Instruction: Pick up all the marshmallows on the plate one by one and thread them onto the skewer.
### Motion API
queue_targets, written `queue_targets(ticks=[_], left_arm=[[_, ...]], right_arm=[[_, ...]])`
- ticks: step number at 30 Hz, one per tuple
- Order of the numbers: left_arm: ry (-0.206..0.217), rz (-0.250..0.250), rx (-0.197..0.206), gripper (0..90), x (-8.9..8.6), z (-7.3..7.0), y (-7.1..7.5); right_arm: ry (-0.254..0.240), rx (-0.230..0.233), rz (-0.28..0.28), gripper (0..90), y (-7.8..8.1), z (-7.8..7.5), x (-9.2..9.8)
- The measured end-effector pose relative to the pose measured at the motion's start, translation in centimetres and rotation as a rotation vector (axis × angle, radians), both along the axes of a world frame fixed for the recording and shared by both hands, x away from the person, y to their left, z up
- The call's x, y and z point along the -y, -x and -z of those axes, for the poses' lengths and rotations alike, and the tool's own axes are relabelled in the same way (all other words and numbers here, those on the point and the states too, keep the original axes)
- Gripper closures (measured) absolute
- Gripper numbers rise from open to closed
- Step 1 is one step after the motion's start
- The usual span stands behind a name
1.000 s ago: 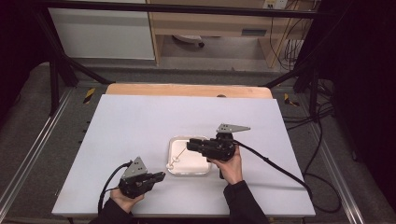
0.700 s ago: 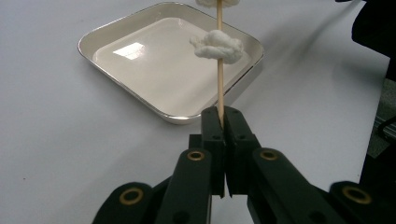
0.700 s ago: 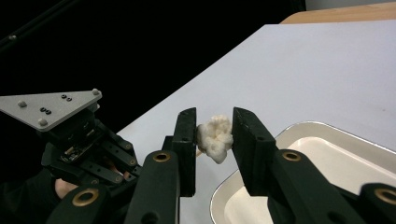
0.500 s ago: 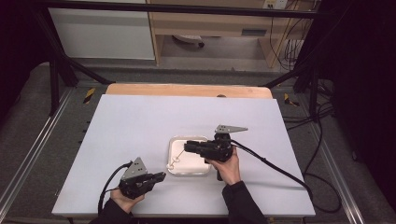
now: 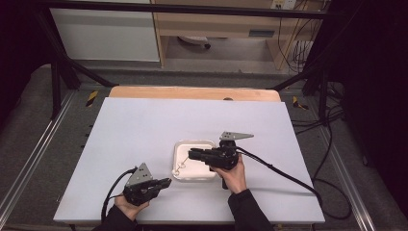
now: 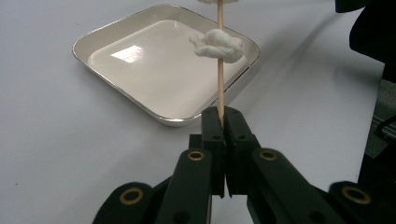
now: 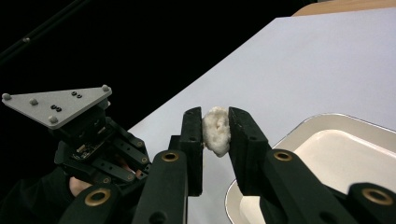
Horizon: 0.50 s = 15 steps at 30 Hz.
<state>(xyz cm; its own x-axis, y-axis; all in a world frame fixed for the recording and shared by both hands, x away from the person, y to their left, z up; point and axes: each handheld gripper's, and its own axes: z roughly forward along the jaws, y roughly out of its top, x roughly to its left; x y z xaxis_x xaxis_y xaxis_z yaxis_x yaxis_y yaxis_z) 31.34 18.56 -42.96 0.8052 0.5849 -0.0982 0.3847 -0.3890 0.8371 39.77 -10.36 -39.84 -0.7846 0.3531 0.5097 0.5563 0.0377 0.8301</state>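
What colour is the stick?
Pale wood-tan; the stick shows best in the left gripper view.

**Room and surroundings: condition noted**

White tabletop (image 5: 144, 144) on a wooden board (image 5: 192, 93) showing along the far edge. Grey floor (image 5: 29, 125) either side, with metal rails (image 5: 33, 159). Pale wooden shelving (image 5: 226, 24) and a white panel (image 5: 106, 33) behind (cables (image 5: 332, 144) loose at right). Dark surroundings.

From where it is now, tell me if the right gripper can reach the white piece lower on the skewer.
Probably not yet: the right gripper already has its jaws closed on the top white piece and would have to release it first. The lower piece sits exposed on the skewer.
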Motion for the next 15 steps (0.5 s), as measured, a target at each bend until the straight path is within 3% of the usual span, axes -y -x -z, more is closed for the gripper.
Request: queue_targets(ticks=[15], left_arm=[[-0.034, 0.007, 0.002, 88.3, 0.36, 0.36, 0.11]], right_arm=[[0.015, 0.012, -0.009, 77.8, 0.73, 0.72, -0.47]])
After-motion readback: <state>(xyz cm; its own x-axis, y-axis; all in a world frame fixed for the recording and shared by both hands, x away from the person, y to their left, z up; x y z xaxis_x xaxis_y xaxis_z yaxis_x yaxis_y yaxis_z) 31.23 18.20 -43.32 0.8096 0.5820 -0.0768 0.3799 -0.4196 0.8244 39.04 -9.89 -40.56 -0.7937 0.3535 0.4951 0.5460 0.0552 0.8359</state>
